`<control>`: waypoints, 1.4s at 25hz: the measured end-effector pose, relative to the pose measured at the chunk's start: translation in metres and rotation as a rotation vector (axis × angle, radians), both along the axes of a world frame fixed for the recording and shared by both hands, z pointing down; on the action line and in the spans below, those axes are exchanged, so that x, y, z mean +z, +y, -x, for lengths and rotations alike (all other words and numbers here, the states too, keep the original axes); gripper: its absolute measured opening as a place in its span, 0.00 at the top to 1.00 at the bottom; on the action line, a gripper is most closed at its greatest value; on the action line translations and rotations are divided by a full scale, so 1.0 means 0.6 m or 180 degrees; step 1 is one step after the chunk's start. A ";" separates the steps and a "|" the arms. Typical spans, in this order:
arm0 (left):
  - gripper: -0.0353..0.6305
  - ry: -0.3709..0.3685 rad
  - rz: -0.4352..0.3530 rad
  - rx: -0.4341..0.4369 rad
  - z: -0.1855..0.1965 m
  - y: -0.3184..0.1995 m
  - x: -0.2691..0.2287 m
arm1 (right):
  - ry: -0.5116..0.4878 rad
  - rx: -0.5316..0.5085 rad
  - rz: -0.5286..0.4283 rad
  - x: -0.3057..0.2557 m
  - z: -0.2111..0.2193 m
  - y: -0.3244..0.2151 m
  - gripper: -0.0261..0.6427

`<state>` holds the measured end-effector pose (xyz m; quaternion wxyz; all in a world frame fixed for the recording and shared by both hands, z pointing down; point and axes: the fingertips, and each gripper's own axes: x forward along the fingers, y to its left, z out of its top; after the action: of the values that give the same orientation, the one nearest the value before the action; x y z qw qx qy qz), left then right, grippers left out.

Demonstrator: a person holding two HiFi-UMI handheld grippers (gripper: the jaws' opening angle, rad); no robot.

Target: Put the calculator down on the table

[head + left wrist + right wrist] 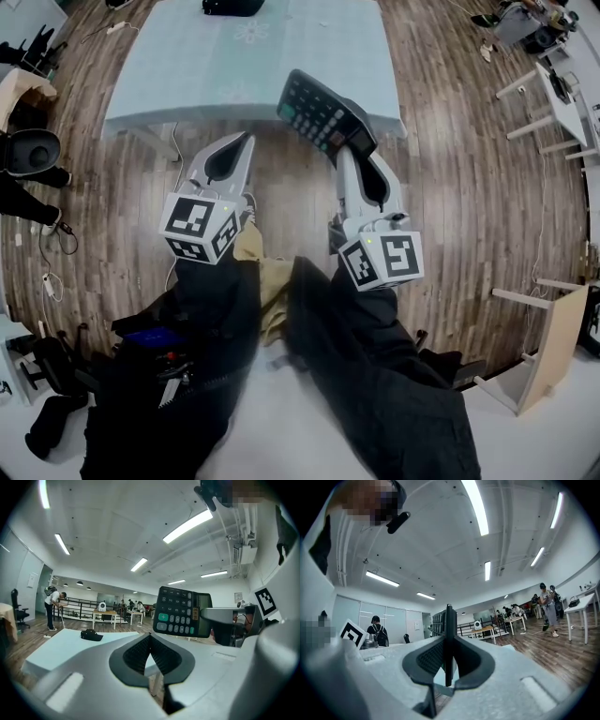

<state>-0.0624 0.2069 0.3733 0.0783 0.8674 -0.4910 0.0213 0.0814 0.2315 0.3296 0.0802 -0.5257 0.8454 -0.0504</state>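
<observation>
We see from above a large pale blue-green table (187, 66) standing on a brown wood-plank floor (469, 187). The right gripper (351, 150), a grey two-jaw tool with a marker cube at its back, holds a black desk calculator with rows of dark keys (322, 112) in the air at the table's near edge, towards its right corner. The calculator is tilted, keys facing up and to the left, and it does not touch the table top. In the right gripper view we see the calculator edge-on between the ribbed black pads (425, 657), and the jaws are clamped on its thin body. The left gripper (247, 141), grey like the other, is held level just short of the table's near edge. Its jaws are together with nothing between them, and in the left gripper view its pads (138, 653) meet at their tips. That view also shows the calculator's key face, with one green key, raised higher than the table top. A low black object (232, 7) lies at the table's far edge. Dark sleeves (375, 375) run back from both grippers. A white desk (562, 94) stands off to the table's right, and a standing person (52, 606) is well beyond the table's far side.
</observation>
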 end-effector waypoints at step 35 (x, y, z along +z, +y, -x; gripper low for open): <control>0.94 0.0094 0.0172 0.0526 0.048 -0.628 0.011 | 0.0001 0.0508 0.0223 0.004 0.059 -0.590 0.90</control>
<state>-0.0915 -0.1696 0.3798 0.1069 0.9028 -0.4157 0.0281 0.0461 -0.1226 0.3320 0.0654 -0.5939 0.7985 -0.0732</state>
